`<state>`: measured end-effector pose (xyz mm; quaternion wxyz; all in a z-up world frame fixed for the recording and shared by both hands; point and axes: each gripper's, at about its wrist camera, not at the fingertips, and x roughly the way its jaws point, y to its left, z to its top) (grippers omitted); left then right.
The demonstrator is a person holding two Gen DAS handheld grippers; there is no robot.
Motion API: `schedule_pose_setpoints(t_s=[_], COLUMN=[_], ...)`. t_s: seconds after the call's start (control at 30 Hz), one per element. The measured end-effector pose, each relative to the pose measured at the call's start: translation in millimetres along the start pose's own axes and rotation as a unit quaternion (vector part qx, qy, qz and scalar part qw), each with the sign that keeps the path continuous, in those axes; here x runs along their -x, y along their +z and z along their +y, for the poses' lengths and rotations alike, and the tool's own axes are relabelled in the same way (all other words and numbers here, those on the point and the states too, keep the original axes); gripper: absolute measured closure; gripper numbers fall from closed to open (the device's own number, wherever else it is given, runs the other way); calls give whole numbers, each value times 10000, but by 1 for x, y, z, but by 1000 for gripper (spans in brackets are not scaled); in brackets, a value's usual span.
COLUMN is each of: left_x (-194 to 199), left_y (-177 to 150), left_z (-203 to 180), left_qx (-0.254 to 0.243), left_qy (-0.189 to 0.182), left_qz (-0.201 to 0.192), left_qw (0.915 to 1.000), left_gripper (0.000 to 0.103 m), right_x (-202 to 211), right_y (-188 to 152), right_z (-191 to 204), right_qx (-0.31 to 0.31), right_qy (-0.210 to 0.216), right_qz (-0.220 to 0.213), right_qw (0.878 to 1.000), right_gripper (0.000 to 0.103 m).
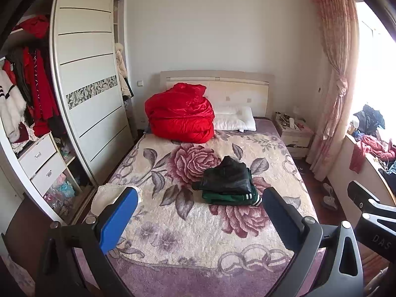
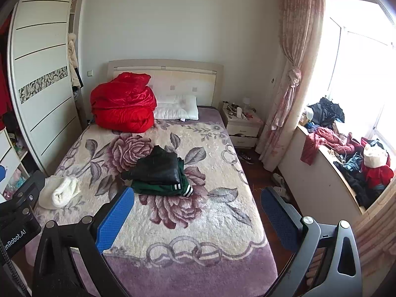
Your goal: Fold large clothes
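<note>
A folded black jacket (image 1: pixel 226 177) lies on a folded green garment with white stripes (image 1: pixel 232 196) in the middle of the bed (image 1: pixel 198 242). The pair shows in the right wrist view too: the black jacket (image 2: pixel 157 165) on the green garment (image 2: pixel 165 188). A rolled white fluffy garment (image 2: pixel 59 191) lies at the bed's left edge, also seen in the left wrist view (image 1: pixel 109 195). My left gripper (image 1: pixel 200 198) is open and empty, held high above the bed's foot. My right gripper (image 2: pixel 198 198) is open and empty, beside it.
A red quilt bundle (image 1: pixel 180 112) and a white pillow (image 1: pixel 235 118) sit at the headboard. An open wardrobe (image 1: pixel 81 79) stands left. A nightstand (image 2: pixel 241 126), a pink curtain (image 2: pixel 294 69) and a window ledge piled with clothes (image 2: pixel 346 153) are right. Shoes (image 2: pixel 279 183) lie on the floor.
</note>
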<state>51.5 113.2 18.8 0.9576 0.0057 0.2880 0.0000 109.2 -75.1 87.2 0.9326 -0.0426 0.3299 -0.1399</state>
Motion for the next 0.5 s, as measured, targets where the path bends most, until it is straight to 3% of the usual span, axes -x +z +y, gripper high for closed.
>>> schedule_pose_setpoints(t_s=[0.5], left_x=[12], left_y=[-11], left_z=[0], left_qx=[53], left_qy=[59], left_qz=[5], left_qw=[10000], left_gripper=[0], right_x=[13], right_y=[-15], right_z=[2], right_qx=[3], right_qy=[45], right_qz=[-13], right_qw=[10000], right_gripper=[0])
